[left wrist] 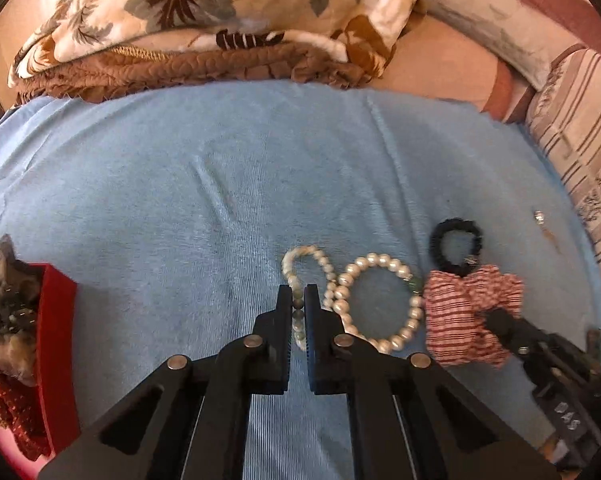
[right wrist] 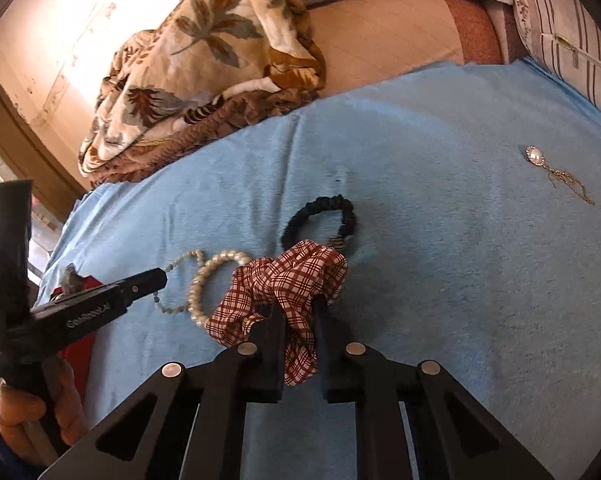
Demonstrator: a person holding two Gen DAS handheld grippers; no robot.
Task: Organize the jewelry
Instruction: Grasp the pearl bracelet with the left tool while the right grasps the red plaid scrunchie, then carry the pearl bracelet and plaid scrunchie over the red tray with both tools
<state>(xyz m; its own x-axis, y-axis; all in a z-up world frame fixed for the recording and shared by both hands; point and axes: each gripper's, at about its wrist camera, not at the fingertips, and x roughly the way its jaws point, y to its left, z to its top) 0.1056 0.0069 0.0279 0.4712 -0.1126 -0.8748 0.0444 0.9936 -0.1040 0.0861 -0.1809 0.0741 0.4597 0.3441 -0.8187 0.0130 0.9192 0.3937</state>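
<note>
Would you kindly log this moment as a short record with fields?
surface: blue cloth
left gripper: shut on small bead bracelet
right gripper: shut on checked scrunchie
pearl bracelet: lying between them
black hair tie: behind scrunchie
pendant: far right, apart
red box: left, holds fabric
</note>
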